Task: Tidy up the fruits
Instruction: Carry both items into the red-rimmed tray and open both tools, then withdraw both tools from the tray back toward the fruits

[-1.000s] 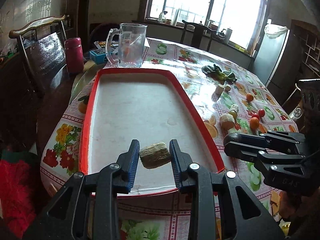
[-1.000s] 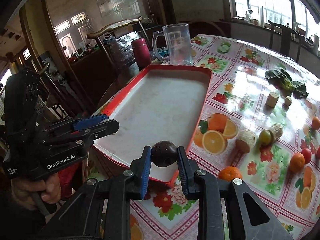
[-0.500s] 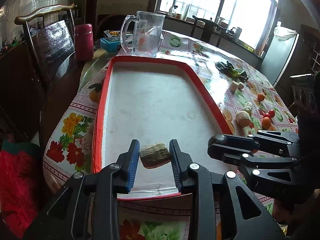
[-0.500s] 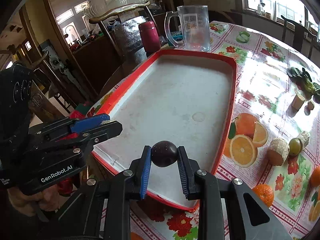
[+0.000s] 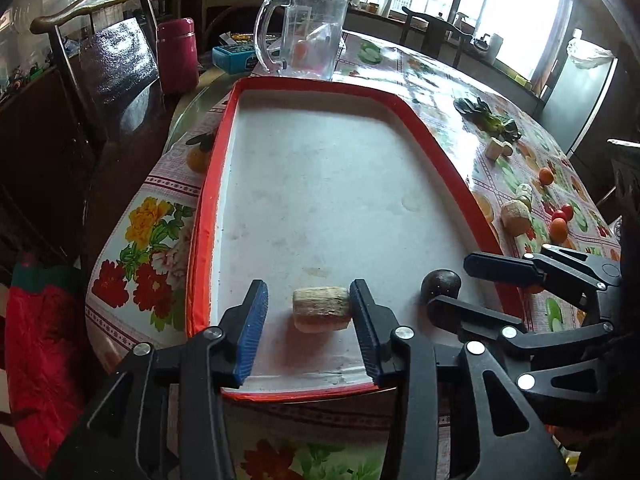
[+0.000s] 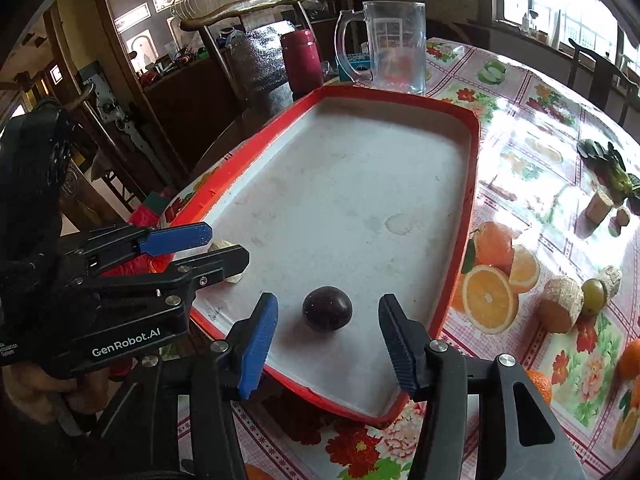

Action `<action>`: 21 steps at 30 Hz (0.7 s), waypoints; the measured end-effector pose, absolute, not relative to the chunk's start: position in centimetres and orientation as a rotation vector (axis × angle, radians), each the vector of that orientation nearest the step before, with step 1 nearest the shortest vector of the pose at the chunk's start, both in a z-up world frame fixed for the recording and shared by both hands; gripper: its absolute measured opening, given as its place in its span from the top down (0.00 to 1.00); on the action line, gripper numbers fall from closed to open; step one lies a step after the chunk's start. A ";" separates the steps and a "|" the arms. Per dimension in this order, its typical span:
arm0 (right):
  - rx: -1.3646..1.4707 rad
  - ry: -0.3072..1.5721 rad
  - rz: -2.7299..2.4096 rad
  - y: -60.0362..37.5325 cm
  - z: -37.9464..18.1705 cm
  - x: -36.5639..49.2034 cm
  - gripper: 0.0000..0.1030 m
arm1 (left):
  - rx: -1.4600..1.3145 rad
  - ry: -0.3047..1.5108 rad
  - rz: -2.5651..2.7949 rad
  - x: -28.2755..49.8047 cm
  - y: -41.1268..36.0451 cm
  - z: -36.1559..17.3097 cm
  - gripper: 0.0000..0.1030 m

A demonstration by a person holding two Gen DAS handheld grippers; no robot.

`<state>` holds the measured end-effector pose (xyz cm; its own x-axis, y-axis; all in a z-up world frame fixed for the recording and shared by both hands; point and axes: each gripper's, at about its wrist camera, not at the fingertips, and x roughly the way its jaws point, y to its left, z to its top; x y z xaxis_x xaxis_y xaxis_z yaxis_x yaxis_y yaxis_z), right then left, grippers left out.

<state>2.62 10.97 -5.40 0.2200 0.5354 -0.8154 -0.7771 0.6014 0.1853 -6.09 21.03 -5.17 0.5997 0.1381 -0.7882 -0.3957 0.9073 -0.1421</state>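
Note:
A red-rimmed white tray [image 5: 212,184] [image 6: 474,184] lies on the flowered tablecloth. My left gripper [image 5: 308,316] is open near the tray's near end; a tan cut fruit piece [image 5: 322,309] rests on the tray between its fingers, against the right finger. My right gripper [image 6: 328,336] is open; a dark purple round fruit [image 6: 327,308] sits on the tray between its fingers, touching neither. That fruit also shows in the left wrist view [image 5: 441,283]. Loose fruits lie on the table to the right: tan pieces [image 6: 560,309], a green grape [image 6: 593,290], small oranges [image 5: 557,229].
A glass mug [image 5: 306,34] [image 6: 394,46] stands just beyond the tray's far end. A red flask [image 5: 177,54], a blue box [image 5: 234,58] and a wooden chair [image 5: 100,60] are at the far left. Green leaves [image 5: 490,118] lie far right.
Both grippers moved in over the tray's near end, lowered and opened. The tan piece and the dark fruit now rest on the tray, released.

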 end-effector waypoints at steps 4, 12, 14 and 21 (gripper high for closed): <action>-0.254 0.954 0.916 9.0 -4.0 2.2 0.47 | -0.317 0.857 0.326 -6.4 21.0 -4.3 0.56; -0.153 0.931 0.784 0.7 -2.9 2.5 0.46 | -0.300 0.829 0.284 -6.2 18.6 -2.6 0.56; -0.123 0.934 0.736 -1.7 -2.9 2.8 0.46 | -0.301 0.824 0.250 -5.7 17.4 -2.3 0.54; -0.044 0.938 0.591 -9.1 -3.3 4.1 0.46 | -0.224 0.829 0.119 -3.5 11.3 -1.7 0.49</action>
<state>4.10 -9.10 -3.32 0.4460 0.4585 -0.7687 -0.4953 0.8418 0.2146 -3.47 11.26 -1.69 0.6708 0.0172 -0.7414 -0.1914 0.9699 -0.1507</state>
